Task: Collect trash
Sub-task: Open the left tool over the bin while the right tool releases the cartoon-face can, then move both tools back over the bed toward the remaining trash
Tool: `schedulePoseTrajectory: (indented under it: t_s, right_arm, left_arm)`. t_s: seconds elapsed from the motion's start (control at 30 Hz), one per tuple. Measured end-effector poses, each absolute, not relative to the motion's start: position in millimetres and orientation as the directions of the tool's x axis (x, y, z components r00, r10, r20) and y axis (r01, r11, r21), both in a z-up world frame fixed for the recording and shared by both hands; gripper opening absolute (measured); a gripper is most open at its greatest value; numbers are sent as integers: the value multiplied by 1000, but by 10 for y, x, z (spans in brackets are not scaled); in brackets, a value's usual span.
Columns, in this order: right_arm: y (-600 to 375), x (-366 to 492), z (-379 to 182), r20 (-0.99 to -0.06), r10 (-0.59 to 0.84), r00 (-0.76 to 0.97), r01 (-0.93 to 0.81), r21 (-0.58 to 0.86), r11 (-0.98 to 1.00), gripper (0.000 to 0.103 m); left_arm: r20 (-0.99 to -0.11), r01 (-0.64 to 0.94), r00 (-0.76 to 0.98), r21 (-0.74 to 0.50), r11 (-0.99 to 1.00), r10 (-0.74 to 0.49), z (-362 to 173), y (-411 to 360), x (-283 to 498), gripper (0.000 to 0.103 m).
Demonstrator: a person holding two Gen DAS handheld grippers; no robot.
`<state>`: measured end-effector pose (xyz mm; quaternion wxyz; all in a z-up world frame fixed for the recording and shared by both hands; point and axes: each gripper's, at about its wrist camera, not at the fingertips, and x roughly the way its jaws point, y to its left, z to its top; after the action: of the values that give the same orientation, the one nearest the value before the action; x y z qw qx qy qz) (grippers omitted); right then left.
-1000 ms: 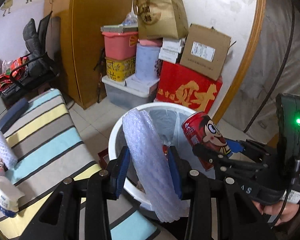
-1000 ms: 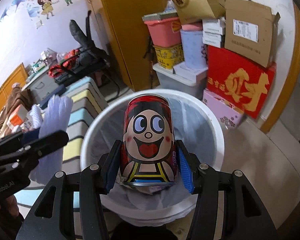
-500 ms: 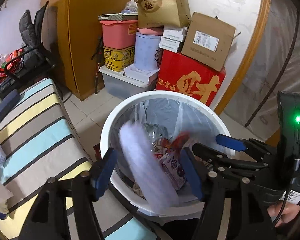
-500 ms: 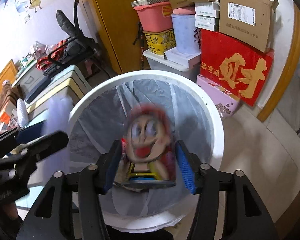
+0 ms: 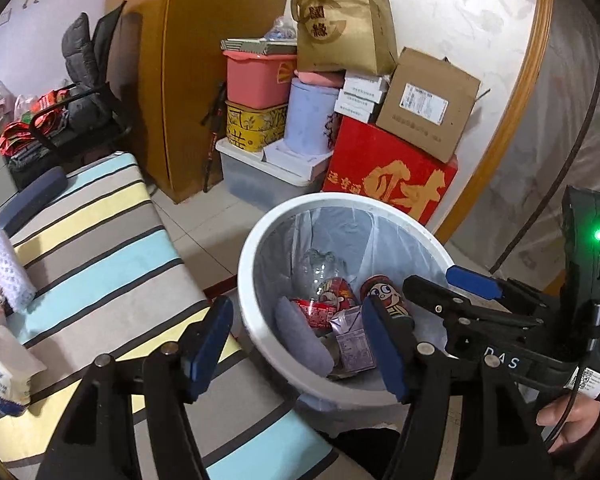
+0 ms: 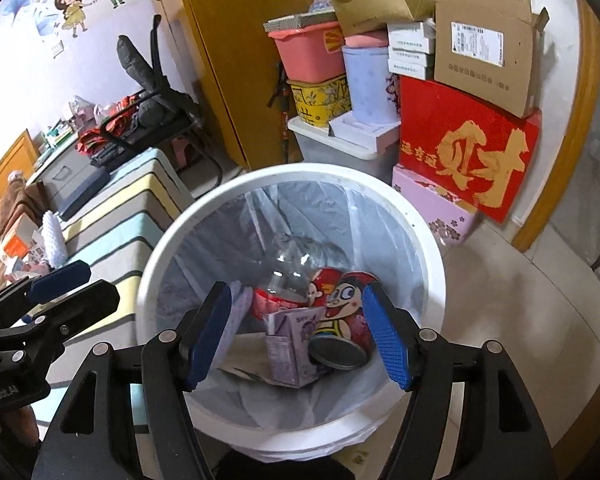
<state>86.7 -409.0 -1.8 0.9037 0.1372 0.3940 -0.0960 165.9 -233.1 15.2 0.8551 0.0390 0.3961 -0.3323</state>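
A white trash bin [image 5: 256, 344] [image 6: 436, 280] with a clear liner stands on the floor beside the striped table. Inside lie the red cartoon can [image 6: 340, 316] [image 5: 384, 294], the white foam sleeve [image 5: 300, 336] [image 6: 238, 304], a purple carton [image 6: 292, 344] [image 5: 354, 340] and a clear bottle [image 6: 288, 264]. My left gripper [image 5: 296, 348] is open and empty above the bin's near rim. My right gripper [image 6: 296, 336] is open and empty over the bin; it also shows in the left wrist view [image 5: 440, 292].
The striped table [image 5: 92, 248] holds a foam net roll [image 5: 8, 268] and a small white bottle [image 5: 4, 376] at the left. Stacked boxes and tubs [image 5: 388, 176] stand against the wall behind the bin, beside a wooden cabinet [image 5: 212, 60].
Both grippers opened. The foam sleeve dropped from my left gripper and the cartoon can from my right; both now lie in the bin.
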Motion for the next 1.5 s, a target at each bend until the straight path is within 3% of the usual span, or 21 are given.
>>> schedulePoseTrajectory:
  t_s: [0.87,1.5]
  right_arm:
    - [-3129,946,156,-666,85,741,82,216,973,70]
    - [-2091,1302,-96,-712,288,640,-115,282,953,70]
  left_arm:
    - [-631,401,650,-189,896,-424,351,-836,1472,69]
    - [-651,171,717,-181,969,-248,155,437,1818,69]
